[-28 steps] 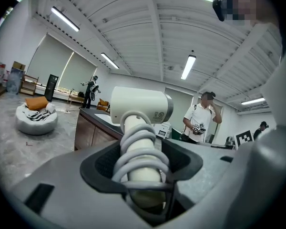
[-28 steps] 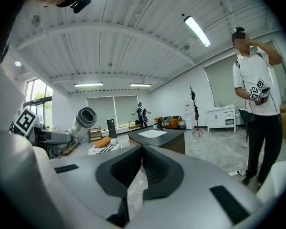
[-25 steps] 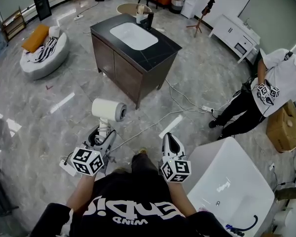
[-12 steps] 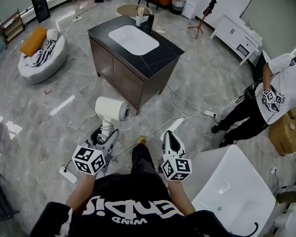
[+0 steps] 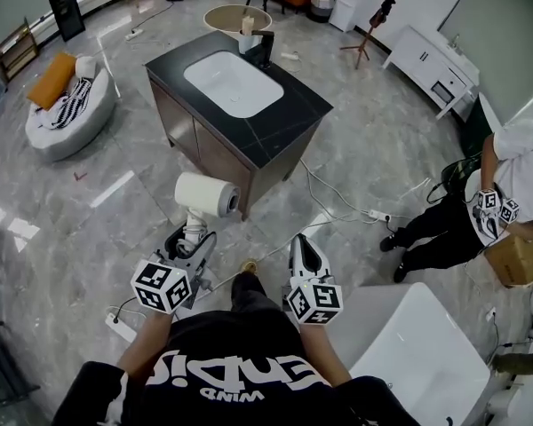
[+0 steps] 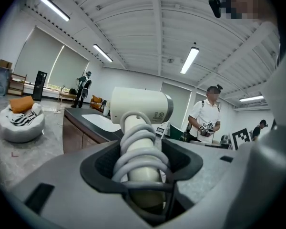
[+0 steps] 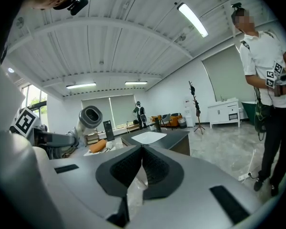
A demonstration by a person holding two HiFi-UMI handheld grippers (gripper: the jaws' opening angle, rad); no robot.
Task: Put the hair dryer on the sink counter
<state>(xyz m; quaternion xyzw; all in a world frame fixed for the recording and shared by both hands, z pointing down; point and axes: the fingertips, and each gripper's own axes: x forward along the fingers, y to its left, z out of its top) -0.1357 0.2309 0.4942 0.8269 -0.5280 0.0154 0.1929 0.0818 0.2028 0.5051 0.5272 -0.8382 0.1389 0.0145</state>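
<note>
Left gripper [image 5: 193, 240] clamps hair dryer [image 5: 206, 193] by cord-wrapped handle, upright, over floor near sink counter [image 5: 295, 105]. Right gripper [image 5: 304, 252] jaws together, empty. Grasp done; placing on counter left.

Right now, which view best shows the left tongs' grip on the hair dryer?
The left gripper view: the hair dryer fills it, its cord-wrapped handle clamped in the left tongs. The head view shows it upright from above, short of the sink counter. The right gripper view catches only its barrel, far left.
</note>
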